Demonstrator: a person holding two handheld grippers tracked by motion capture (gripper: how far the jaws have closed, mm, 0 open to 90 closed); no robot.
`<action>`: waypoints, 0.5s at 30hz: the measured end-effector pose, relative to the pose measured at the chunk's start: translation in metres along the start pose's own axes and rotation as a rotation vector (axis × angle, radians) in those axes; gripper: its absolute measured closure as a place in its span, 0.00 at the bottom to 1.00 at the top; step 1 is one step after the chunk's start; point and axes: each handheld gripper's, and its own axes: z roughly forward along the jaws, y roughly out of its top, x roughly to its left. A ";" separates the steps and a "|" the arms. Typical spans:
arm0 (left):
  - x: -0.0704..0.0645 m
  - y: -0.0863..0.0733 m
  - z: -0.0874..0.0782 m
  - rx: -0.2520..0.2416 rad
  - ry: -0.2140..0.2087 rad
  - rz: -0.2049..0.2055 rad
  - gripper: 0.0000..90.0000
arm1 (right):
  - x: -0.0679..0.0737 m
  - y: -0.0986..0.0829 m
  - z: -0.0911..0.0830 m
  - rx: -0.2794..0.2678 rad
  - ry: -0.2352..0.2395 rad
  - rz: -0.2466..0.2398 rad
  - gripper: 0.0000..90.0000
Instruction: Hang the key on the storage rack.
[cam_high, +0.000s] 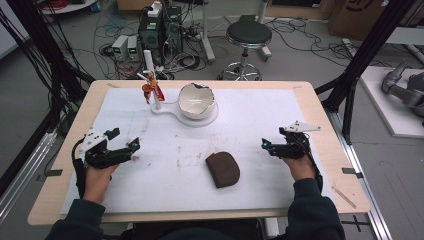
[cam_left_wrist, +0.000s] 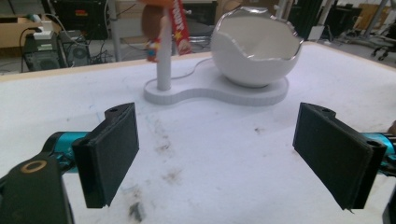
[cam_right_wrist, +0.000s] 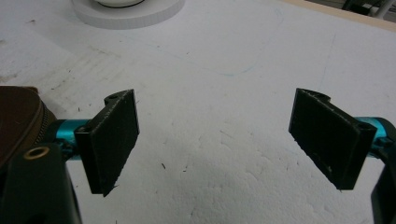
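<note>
Your left gripper (cam_high: 134, 146) rests low over the white table mat (cam_high: 150, 185) at its left side, forearm coming straight up from the near edge, jaws spread wide with nothing between them and aimed toward the white eggshell-shaped bowl (cam_left_wrist: 254, 49) on its white stand. Your right gripper (cam_high: 265, 145) sits at the mat's right side, pointing left, jaws equally wide apart and empty. The brown zipped fabric pouch (cam_high: 223, 169) lies flat between your hands, nearer the right one.
</note>
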 end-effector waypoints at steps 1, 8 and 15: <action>0.003 -0.001 0.001 0.005 0.004 -0.008 0.16 | 0.001 0.000 0.000 -0.002 -0.004 0.004 0.18; 0.002 0.003 -0.004 -0.022 0.009 -0.025 0.16 | 0.002 -0.001 0.001 -0.001 -0.013 0.012 0.18; -0.006 0.007 -0.001 -0.027 -0.022 0.001 0.16 | 0.003 0.000 0.000 -0.011 -0.005 0.004 0.18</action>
